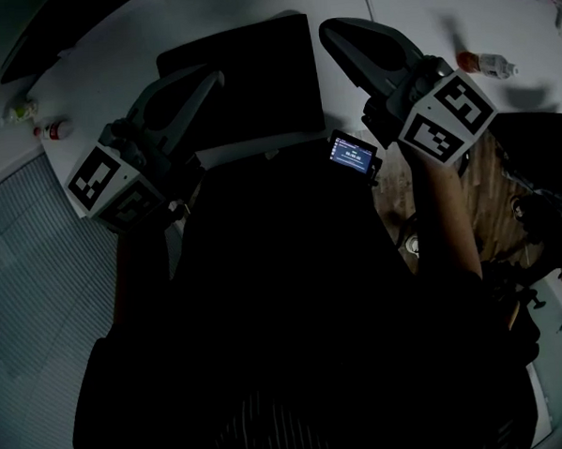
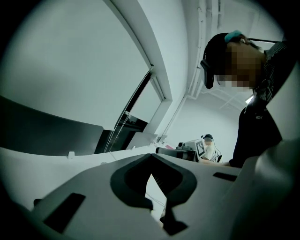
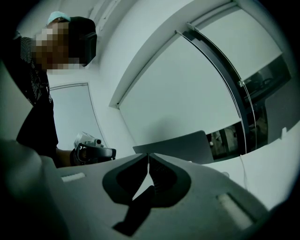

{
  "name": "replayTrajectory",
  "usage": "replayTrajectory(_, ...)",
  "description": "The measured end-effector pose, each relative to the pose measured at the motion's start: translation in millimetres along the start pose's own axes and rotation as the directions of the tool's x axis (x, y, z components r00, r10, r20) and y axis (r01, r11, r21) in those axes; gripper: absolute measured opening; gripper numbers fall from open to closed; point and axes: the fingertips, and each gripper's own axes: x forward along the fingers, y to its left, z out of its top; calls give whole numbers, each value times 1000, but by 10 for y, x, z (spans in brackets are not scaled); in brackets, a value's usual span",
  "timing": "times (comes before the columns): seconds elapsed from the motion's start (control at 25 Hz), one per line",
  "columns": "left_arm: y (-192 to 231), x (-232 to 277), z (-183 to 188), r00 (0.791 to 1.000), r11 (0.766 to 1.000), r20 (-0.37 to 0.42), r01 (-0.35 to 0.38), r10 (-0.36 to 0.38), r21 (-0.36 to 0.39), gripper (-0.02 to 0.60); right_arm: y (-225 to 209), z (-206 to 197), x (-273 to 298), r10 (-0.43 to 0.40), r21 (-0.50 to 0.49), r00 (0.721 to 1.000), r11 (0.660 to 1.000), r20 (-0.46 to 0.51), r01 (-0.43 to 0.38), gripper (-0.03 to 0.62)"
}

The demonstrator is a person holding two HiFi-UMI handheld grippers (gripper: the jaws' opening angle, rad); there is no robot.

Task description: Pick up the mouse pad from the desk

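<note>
Left gripper (image 1: 217, 77) and right gripper (image 1: 327, 29) both have jaws closed with nothing between them, one at each side of the mouse pad (image 1: 245, 80), which lies flat on the desk (image 1: 104, 69); judged not yet started, since opening, gripping an edge and lifting all remain.

Desk (image 1: 411, 15) open around mouse pad (image 1: 245, 80); bottle (image 1: 487, 64) off right, two small containers (image 1: 55, 130), maybe bottles, near left edge.

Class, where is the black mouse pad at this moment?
In the head view, the mouse pad lies flat on the white desk, top centre, between the left gripper and the right gripper.
</note>
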Motion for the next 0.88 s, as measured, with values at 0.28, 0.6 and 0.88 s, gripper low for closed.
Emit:
replayTrajectory(0.28,137,106,8,997,998,-55,58,-56,37,8,-60,-71,11,-70,26,998,997,-7,70,16)
replayTrajectory(0.6,42,446,-266,975,988,-165,152,-148,12,8,-276,-175,-199,-161,80,987,983,-29,163,57)
replayTrajectory(0.88,54,593,-312,971,986,-170,168,-166,-4,8,-428,-392,-234,-201,121,977,970,-72,208,86)
